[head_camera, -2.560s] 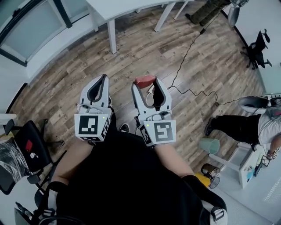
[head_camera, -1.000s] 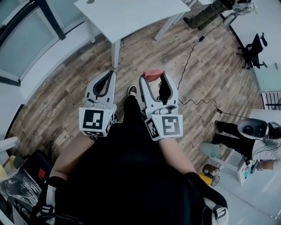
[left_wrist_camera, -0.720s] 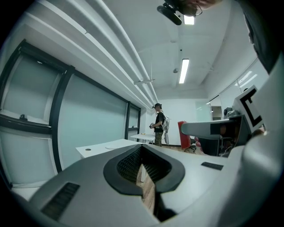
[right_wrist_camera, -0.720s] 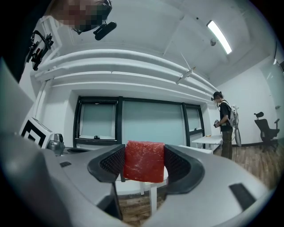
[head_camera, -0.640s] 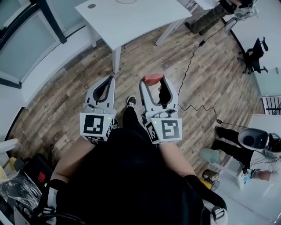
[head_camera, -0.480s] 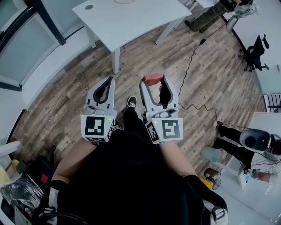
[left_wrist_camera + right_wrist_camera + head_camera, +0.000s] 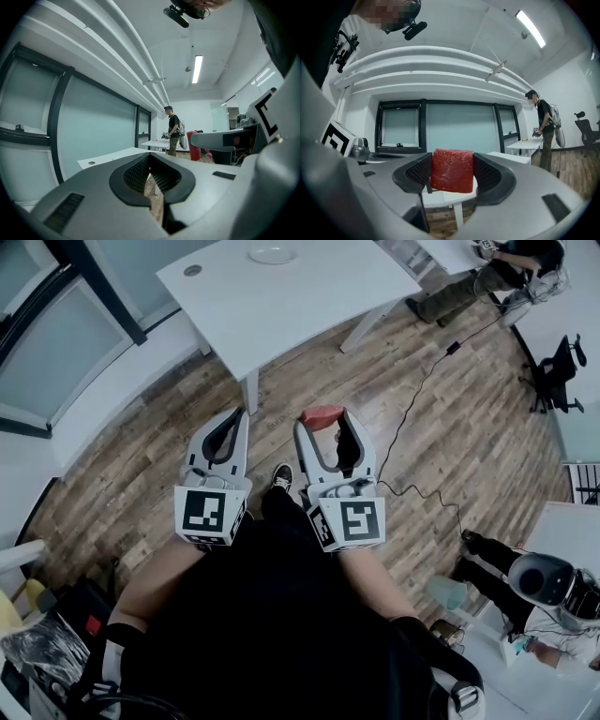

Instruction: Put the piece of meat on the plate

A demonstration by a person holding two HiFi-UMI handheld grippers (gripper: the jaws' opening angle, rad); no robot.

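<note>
A red piece of meat (image 7: pixel 322 414) is pinched between the tips of my right gripper (image 7: pixel 322 418), held in the air over the wooden floor. In the right gripper view the meat (image 7: pixel 451 170) fills the gap between the two jaws of the right gripper (image 7: pixel 451 174). My left gripper (image 7: pixel 238 415) hangs beside it at the same height, shut with nothing in it; in its own view the left gripper (image 7: pixel 150 165) shows its jaws meeting. A small white plate (image 7: pixel 272 254) lies on the white table (image 7: pixel 309 296) ahead, well beyond both grippers.
A black cable (image 7: pixel 412 399) runs across the wooden floor to the right. A person (image 7: pixel 534 582) sits at the lower right, another person (image 7: pixel 502 263) at the top right. An office chair (image 7: pixel 561 362) stands at the right, a glass wall (image 7: pixel 56 343) at the left.
The view has moved forward: the white table and its plate have come further into the picture and nearer the grippers. Both grippers keep their pose, the meat still held in the right one.
</note>
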